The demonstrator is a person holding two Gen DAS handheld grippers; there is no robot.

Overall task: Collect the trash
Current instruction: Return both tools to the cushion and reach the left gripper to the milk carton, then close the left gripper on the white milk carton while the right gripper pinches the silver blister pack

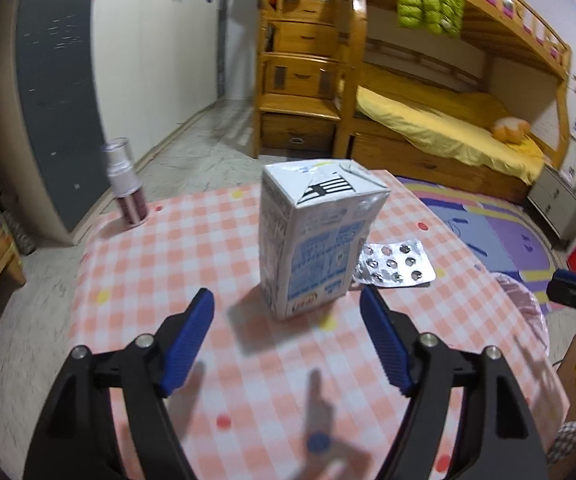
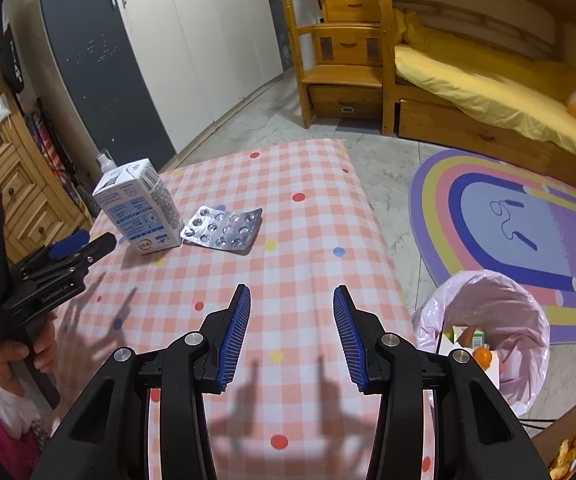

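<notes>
1. Nearest of all stood the left gripper [image 1: 286, 300], its blue pads spread wide and nothing between them, hovering over the checked tablecloth [image 1: 208, 240].
2. Just ahead of those released tongs, and roughly in line with the gap between them, the milk carton [image 1: 313, 236] stood upright on the cloth, apart from both pads.
3. Right behind the carton and touching or nearly touching its base lay the silver blister pack [image 1: 393, 266], flat on the cloth, a little to the right of the left gripper's line.
4. From the other side, the right gripper [image 2: 291, 300] hung over the near part of the table with its jaws parted and empty, only bare cloth under them.
5. Seen from there, the carton [image 2: 138, 210] and the blister pack [image 2: 222, 228] lay well ahead and to the left of the right tongs, with the left gripper [image 2: 88, 244] held in a person's hand [image 2: 20, 354] close beside the carton.
6. Down beside the table's right edge, near the right gripper, stood a bin lined with a pink bag [image 2: 499, 320], some rubbish already lying in it.
7. Farther back on the table's left corner stood a small spray bottle [image 1: 124, 184].
8. Beyond the table lay a rainbow rug [image 2: 519, 216], and past it a wooden bunk bed [image 1: 427, 120] with yellow bedding.
</notes>
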